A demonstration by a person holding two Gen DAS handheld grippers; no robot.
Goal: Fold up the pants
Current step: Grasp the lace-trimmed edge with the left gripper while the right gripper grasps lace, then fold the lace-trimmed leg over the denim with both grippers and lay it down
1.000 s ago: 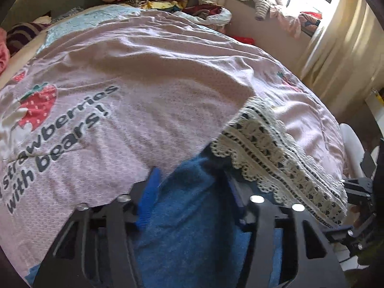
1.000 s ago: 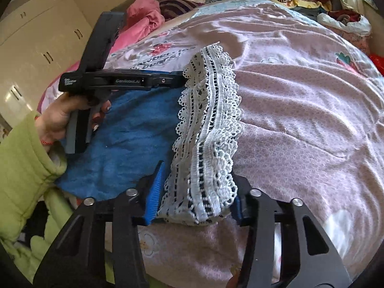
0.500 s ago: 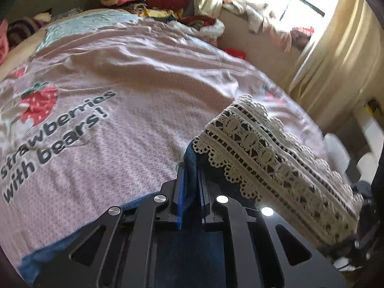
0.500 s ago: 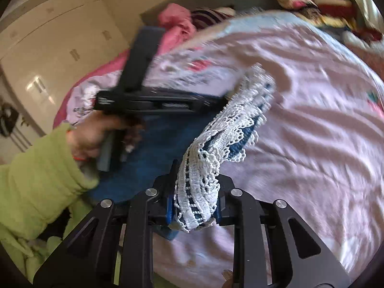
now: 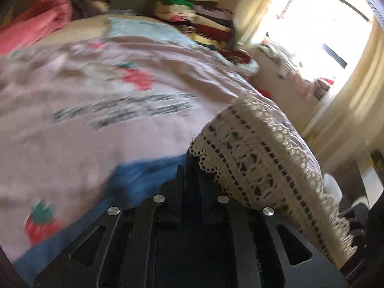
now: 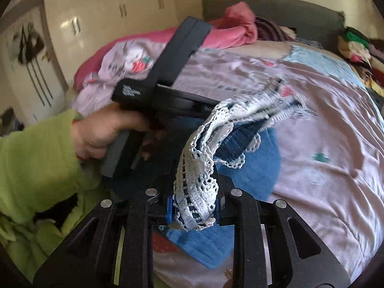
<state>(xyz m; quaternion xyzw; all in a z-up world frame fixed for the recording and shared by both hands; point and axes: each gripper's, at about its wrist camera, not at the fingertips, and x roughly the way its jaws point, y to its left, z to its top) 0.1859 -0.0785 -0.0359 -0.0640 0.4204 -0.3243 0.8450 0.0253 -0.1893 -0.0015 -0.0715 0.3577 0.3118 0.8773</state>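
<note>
The pants are blue, with a wide white lace hem (image 5: 259, 158); their blue cloth (image 5: 134, 180) lies on the pink bed cover (image 5: 96, 144). My left gripper (image 5: 192, 170) pinches dark blue cloth just beside the lace; its jaws are opening a little with the cloth still between them. My right gripper (image 6: 195, 206) is shut on a bunched end of the lace hem (image 6: 196, 175), lifted off the bed. The blue cloth (image 6: 254, 168) sags beneath it. In the right wrist view a hand (image 6: 105, 132) in a green sleeve holds the left gripper's black body (image 6: 168, 96).
A pile of folded clothes (image 5: 204, 24) sits at the bed's far side, near a bright window with yellow curtains (image 5: 348, 110). A pink blanket (image 6: 230, 28) lies by the headboard, and pale wardrobe doors (image 6: 84, 24) stand beyond. The picture is blurred by motion.
Both grippers closed on the pants' hem, the left on blue cloth and the right on lace. They then lifted it and swept across the bed, rolling as they went.
</note>
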